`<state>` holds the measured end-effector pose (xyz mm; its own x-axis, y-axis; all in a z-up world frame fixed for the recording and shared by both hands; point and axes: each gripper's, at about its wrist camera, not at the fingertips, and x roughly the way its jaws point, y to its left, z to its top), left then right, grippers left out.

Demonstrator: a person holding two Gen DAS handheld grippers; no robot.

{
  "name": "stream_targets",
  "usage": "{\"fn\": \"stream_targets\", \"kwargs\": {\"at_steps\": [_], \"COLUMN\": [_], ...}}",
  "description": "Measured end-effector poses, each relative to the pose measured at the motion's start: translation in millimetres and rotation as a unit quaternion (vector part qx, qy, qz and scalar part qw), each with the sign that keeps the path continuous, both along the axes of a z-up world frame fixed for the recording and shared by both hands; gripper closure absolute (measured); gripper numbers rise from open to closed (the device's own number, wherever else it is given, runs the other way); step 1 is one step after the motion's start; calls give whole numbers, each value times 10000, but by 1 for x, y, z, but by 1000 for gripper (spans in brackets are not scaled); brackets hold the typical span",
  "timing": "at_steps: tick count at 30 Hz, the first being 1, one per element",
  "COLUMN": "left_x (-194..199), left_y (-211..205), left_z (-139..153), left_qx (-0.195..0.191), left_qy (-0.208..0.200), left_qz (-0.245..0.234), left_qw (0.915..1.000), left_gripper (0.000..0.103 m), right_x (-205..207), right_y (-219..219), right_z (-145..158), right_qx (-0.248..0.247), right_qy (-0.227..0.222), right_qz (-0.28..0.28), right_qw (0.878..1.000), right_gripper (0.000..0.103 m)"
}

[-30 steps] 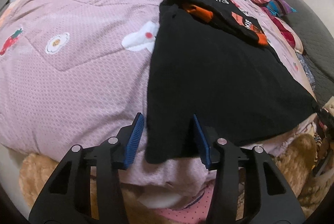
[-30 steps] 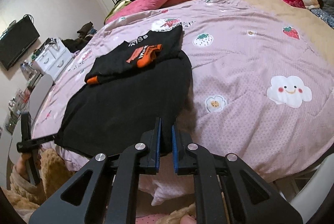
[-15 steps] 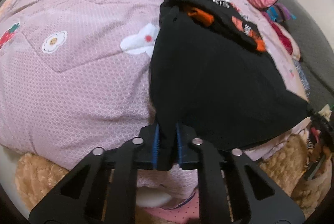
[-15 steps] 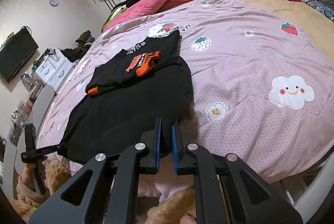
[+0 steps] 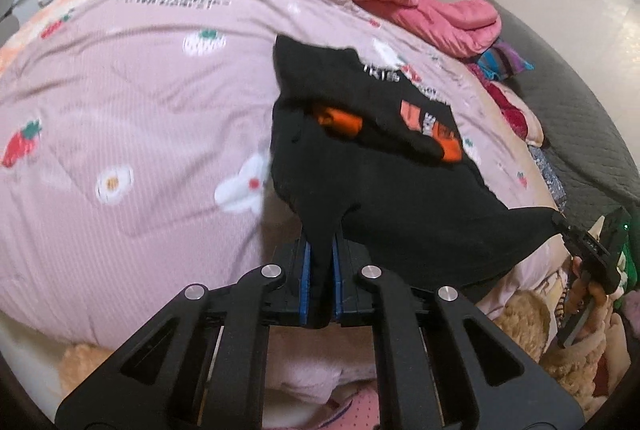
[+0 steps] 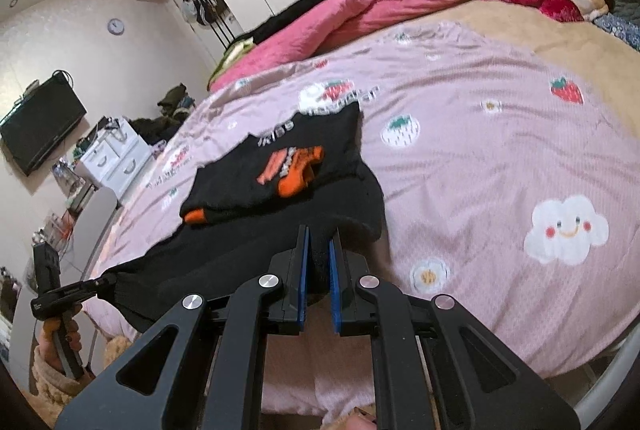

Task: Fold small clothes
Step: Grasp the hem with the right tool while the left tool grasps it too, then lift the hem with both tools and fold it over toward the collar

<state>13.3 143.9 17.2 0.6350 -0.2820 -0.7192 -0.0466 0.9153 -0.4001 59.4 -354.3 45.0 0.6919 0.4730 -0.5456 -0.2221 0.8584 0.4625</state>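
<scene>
A small black garment with orange print lies on the pink quilt; it also shows in the right wrist view. Its upper part with sleeves is folded in on top, orange cuffs showing. My left gripper is shut on the near left hem corner and holds it lifted. My right gripper is shut on the near right hem corner, also lifted. Each gripper shows in the other's view: the right one and the left one at the hem's ends.
The pink quilt with strawberry and flower prints covers the bed. A rolled pink duvet lies at the far side. A white drawer unit and a TV stand to the left. A tan fleece blanket hangs at the near edge.
My left gripper closed on the hem corner. Both grippers then lifted the hem off the quilt, and the views tilted up toward the room.
</scene>
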Motion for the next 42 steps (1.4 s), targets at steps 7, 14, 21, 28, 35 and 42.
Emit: {"fn": "stream_targets", "kwargs": {"at_steps": [7,14,21,28,35,42], "left_x": [15,32,57,85,120,148], "left_y": [-2,-3,0,11,14,17], "left_z": [25,45,58,67,72,68], "left_qx": [198,355,470,382,370,380], "left_qy": [-292,-534,-705,-795,-820,-808], "left_qz": [-8,52,182,296,367,500], "left_qw": [9994,9979,9962,9957,9953,9947], "left_gripper": [100,100,100,101,101,101], "right_x": [12,28,53,83,113,143], "right_y": [0,4,13,18,25,35], "right_z": [19,34,51,59,61,57], "right_qx": [-9,-32,-141,-115,-125,-245], "right_qy": [-237,-429,-670,-757,-743,-755], "right_qz": [-74,-122,-163,-323,-482,-587], "right_qw": [9997,9990,9975,9965,9960,9951], "right_gripper": [95,95,95,95,95,95]}}
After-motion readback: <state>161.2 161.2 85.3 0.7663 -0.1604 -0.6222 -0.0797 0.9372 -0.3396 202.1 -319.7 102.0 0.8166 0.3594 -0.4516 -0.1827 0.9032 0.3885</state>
